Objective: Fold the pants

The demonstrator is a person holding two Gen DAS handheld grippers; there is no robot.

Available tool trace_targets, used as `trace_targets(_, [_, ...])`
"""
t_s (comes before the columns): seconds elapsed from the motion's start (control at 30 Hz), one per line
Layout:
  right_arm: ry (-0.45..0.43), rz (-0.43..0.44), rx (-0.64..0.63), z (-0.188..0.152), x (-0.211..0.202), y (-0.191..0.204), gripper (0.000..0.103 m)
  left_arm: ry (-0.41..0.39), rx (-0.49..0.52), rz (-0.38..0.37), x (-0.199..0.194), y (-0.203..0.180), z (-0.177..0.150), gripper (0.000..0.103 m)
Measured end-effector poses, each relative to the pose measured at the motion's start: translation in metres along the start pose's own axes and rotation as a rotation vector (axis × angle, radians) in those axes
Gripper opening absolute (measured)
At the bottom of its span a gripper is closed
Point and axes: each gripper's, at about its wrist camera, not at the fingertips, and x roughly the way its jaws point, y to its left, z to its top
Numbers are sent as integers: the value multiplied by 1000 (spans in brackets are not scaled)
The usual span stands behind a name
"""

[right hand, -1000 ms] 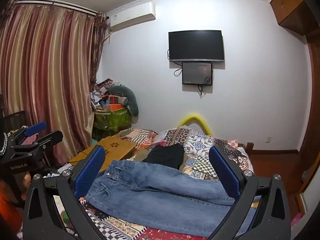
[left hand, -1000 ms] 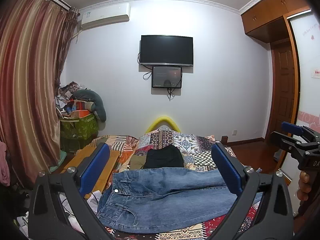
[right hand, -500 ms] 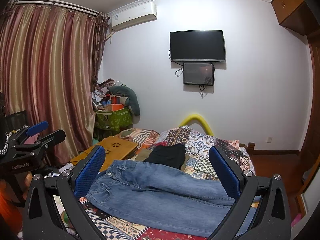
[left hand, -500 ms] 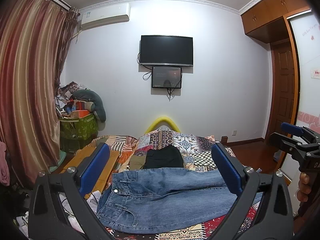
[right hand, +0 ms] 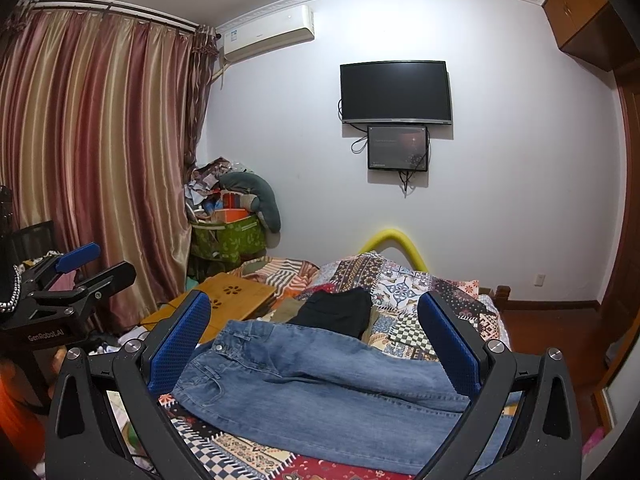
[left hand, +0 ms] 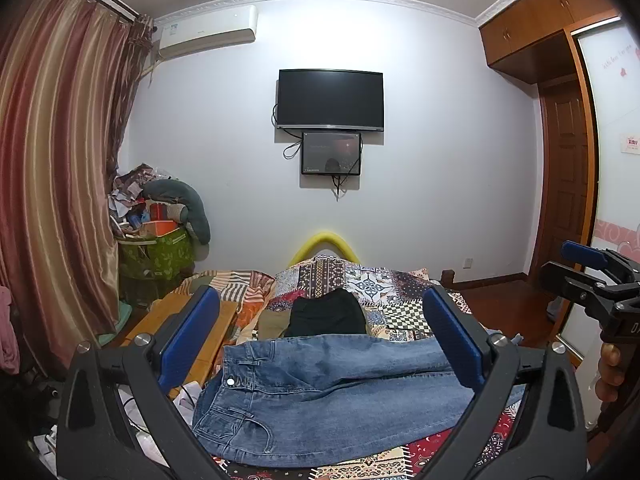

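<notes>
Rumpled blue denim jeans [left hand: 328, 392] flat across patterned patchwork quilt [left hand: 384, 284].

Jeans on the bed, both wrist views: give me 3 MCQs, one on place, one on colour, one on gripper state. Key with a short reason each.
1. Where does the jeans' waistband lie in the left wrist view?
A. toward the left, near the wooden lap table
B. toward the right, near the door
C. hanging off the foot of the bed

2. What colour is the folded garment just beyond the jeans?
A. white
B. black
C. red

3. How do the two grippers stand?
A. both shut on denim
B. left shut, right open
C. both open, holding nothing

Key:
1 A: the jeans show their button and waistband at the left end, beside the wooden lap table.
2 B: the folded garment is black against the patchwork bedspread.
3 C: the left gripper and right gripper have their blue pads wide apart, above the cloth.
</notes>
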Motion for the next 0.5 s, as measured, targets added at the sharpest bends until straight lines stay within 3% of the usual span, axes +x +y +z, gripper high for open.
trace_targets(0.5, [0, 6, 1, -1, 0, 3, 103, -6, 3, 8, 2, -1, -2, 103])
